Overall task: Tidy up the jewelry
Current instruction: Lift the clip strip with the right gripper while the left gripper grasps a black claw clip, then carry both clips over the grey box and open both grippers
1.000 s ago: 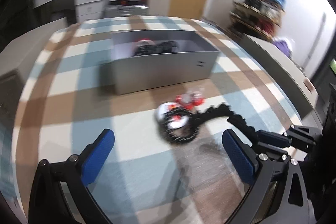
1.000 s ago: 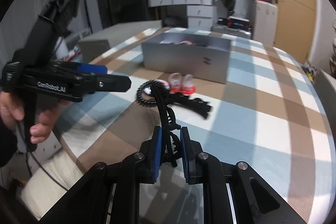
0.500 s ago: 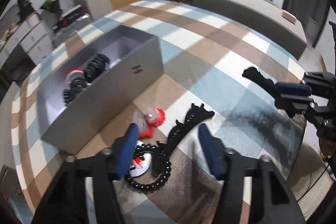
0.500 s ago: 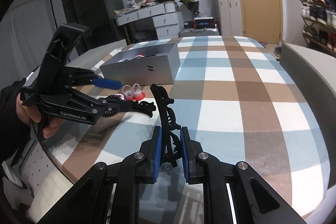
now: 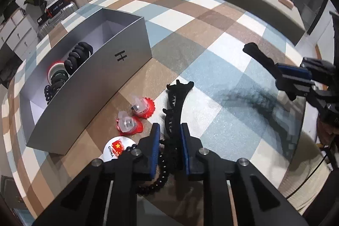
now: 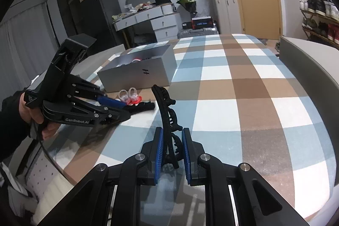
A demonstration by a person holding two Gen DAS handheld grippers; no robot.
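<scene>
Closing my left gripper [image 5: 168, 141] on the black clip [image 5: 177, 103] beside the box [image 5: 118, 56], I now have both clamped; right gripper [image 6: 172, 146] holds another clip [image 6: 167, 118], so boxing comes next.

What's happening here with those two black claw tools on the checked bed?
A person is sorting jewelry and hair accessories by hand-held grippers. The right gripper holds one black hair clip up off the checked bedspread. The left gripper has just been closing on a second black hair clip lying beside two red rings. The grey box already holds scrunchies.
</scene>
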